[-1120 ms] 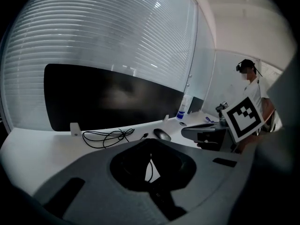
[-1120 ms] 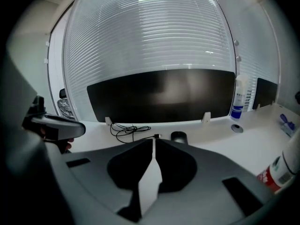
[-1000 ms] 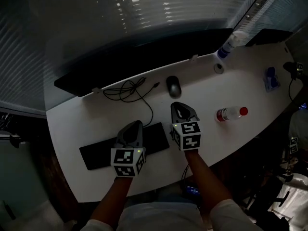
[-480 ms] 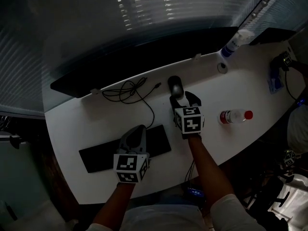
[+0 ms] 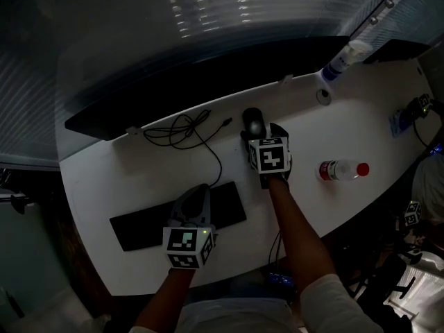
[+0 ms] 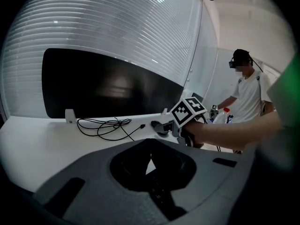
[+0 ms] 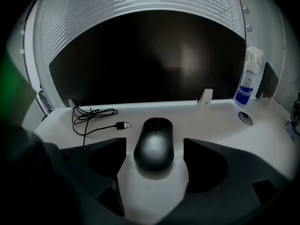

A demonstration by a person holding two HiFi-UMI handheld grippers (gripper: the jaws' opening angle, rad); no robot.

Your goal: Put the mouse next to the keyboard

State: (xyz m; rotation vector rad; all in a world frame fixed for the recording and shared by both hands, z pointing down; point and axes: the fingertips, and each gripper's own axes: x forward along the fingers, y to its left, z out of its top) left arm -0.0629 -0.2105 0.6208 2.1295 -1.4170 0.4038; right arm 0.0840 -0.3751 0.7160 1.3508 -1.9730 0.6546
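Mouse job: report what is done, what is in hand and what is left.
Done: nothing placed yet; the mouse lies on the desk well apart from the keyboard. In hand: the right gripper, jaws just opened, stands either side of the mouse's near end without pressing it. Left: close on it, carry it beside the keyboard, release.

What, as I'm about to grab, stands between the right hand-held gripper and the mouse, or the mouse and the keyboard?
Nothing visible. The jaws of the right hand-held gripper have just been opening, and the mouse lies partly between them, untouched. Bare table leads to the keyboard; the cable lies to the left.
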